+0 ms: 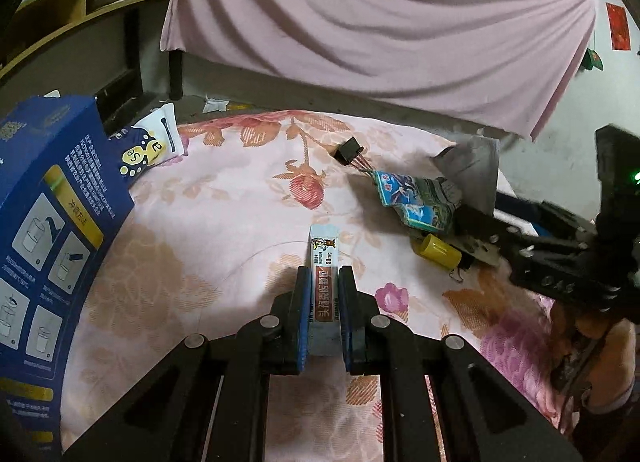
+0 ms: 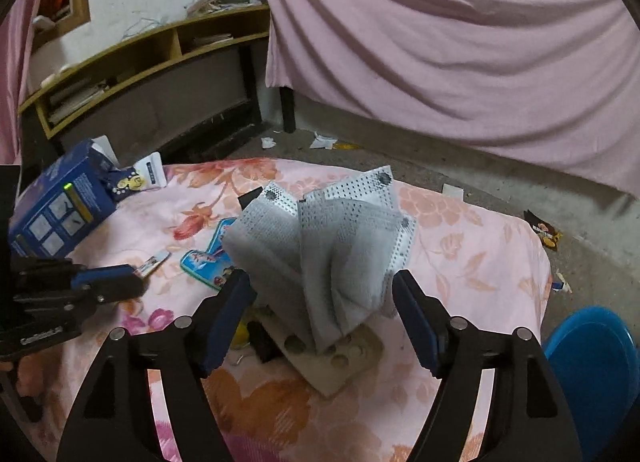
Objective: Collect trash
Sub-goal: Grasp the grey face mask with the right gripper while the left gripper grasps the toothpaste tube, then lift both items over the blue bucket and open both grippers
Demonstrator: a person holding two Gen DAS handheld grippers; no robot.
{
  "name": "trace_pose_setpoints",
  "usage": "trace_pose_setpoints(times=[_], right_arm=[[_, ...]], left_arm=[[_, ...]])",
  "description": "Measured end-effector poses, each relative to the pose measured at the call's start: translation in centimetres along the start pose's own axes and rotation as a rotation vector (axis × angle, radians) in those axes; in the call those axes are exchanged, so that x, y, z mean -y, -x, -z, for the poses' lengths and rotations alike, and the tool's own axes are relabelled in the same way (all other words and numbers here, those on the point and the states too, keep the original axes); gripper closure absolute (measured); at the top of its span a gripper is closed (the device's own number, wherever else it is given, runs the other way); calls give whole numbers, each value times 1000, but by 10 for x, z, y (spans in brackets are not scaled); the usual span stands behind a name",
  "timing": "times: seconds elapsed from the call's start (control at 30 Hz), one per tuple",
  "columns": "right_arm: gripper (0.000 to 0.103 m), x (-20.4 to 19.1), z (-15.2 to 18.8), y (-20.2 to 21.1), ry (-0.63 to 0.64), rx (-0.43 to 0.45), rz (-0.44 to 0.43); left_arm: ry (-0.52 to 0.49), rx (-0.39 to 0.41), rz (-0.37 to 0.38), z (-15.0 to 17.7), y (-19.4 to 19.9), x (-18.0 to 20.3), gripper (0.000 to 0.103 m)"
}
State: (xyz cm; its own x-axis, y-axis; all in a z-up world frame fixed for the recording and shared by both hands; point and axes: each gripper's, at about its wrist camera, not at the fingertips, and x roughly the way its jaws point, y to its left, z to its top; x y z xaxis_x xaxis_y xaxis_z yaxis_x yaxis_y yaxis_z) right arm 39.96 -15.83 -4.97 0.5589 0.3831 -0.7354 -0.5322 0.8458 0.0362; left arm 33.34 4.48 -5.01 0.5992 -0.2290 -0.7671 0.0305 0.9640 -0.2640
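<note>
A: Left gripper (image 1: 325, 282): what have I got?

B: My blue pads are clamped on a small pale blue medicine box (image 1: 325, 262), which sits lower centre of the left view and sticks out past the fingertips over the flowered pink sheet (image 1: 224, 197).

A: Right gripper (image 2: 322, 282)?

B: My jaws stand wide apart with no pad touching anything. A grey face mask (image 2: 328, 246), folded and standing up, is in the middle of the right view between and beyond the fingers. It rests on a pale board with round holes (image 2: 340, 358).

A: Other trash on the sheet?

B: A crumpled blue wrapper (image 1: 416, 197) at right centre of the left view, just beside a yellow cap (image 1: 438, 252). A black plug with thin wires (image 1: 349, 150) lies just above the wrapper. A big blue carton (image 1: 48, 213) fills the left edge, with a white and blue pouch (image 1: 154, 141) beside it.

A: Anything off the bed?

B: Paper scraps (image 2: 322, 140) on the grey floor, upper centre of the right view; a dark snack wrapper (image 2: 544, 229) at right; a blue basin (image 2: 592, 358) in the lower right corner.
</note>
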Motion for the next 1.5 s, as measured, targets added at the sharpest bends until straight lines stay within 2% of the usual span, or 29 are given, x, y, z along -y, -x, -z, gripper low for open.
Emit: trace_pose_setpoints(times=[0.03,0.1,0.2,0.3,0.4,0.63,0.77,0.97,1.07,1.27,1.5], right_arm=[[32,0,1,-3,-2,-11,-2],[41,1,5,-9,0,-37,7],[72,6,7,-10,-20,-38,5],[88,12,8,-6,-62,-28,-17],[96,18,11,0,-94,-2,-35],[97,25,19,36,-121,158,-83],[97,29,29,73,-117,321,-81],[97,44,37,133,-121,533,0],[97,58,41,160,-149,609,35],[97,86,52,199,-190,674,142],[96,131,73,237,-295,699,263]], left_arm=[[2,0,0,1,1,1,92],[3,2,-1,3,3,2,92],[13,10,-2,3,5,2,92],[20,23,4,4,7,3,92],[11,52,1,5,9,11,93],[-58,191,13,1,36,51,93],[-102,309,52,-8,62,83,93],[-205,472,131,-24,98,151,92],[-257,519,167,-32,109,182,92],[-350,548,253,-42,115,244,92],[-394,471,332,-46,88,299,92]])
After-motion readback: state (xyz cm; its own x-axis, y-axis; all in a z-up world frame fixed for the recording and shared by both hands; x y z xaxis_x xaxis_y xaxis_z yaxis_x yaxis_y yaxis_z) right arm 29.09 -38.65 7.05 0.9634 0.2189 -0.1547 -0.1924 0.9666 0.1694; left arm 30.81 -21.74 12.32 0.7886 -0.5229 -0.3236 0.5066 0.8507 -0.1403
